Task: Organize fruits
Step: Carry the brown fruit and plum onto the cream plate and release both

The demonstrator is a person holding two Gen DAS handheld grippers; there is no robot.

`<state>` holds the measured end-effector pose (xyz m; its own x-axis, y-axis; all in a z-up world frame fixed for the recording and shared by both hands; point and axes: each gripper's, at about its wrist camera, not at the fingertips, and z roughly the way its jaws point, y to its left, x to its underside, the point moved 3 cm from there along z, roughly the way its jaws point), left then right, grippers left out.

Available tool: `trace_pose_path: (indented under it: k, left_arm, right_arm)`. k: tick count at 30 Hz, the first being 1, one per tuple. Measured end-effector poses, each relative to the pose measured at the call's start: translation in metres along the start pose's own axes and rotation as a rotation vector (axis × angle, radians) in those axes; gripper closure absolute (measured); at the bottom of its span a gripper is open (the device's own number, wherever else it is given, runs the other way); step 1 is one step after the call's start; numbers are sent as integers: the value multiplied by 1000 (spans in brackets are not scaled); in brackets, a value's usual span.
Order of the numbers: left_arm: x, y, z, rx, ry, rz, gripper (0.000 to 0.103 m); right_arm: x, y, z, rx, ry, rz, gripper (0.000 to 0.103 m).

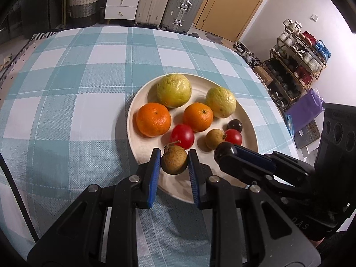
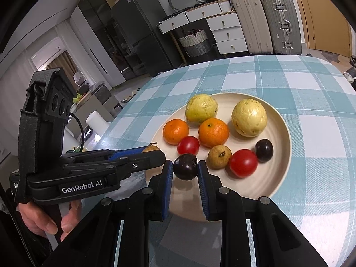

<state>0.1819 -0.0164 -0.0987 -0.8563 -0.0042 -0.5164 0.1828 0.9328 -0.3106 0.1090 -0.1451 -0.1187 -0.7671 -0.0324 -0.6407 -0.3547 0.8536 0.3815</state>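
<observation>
A cream plate (image 1: 222,82) (image 2: 278,178) on the checked tablecloth holds two yellow-green guavas (image 1: 174,90), two oranges (image 1: 153,119), two red tomatoes (image 1: 182,135), a brown longan (image 1: 214,138) and a dark plum (image 1: 235,125). My left gripper (image 1: 174,163) is shut on a second brown longan (image 1: 174,162) over the plate's near rim. My right gripper (image 2: 185,166) is shut on a second dark plum (image 2: 185,166) over the plate's near edge; it also shows in the left wrist view (image 1: 225,152). The left gripper lies at the left of the right wrist view, its longan (image 2: 150,148) partly hidden.
The table (image 1: 66,89) carries a blue and white checked cloth. Its right edge (image 1: 273,102) drops off close to the plate. Behind the table stand suitcases (image 1: 169,2), a white drawer unit (image 1: 122,0) and a shoe rack (image 1: 298,60).
</observation>
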Motion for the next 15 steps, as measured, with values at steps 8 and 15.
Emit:
trace_pose_path:
  k: [8, 15]
  left_arm:
    - [-3, 5, 7, 39, -7, -39, 81]
    - [-5, 7, 3, 50, -25, -62, 79]
  right_arm:
    - [-4, 0, 7, 15, 3, -11, 79]
    - [-6, -4, 2, 24, -16, 6, 56]
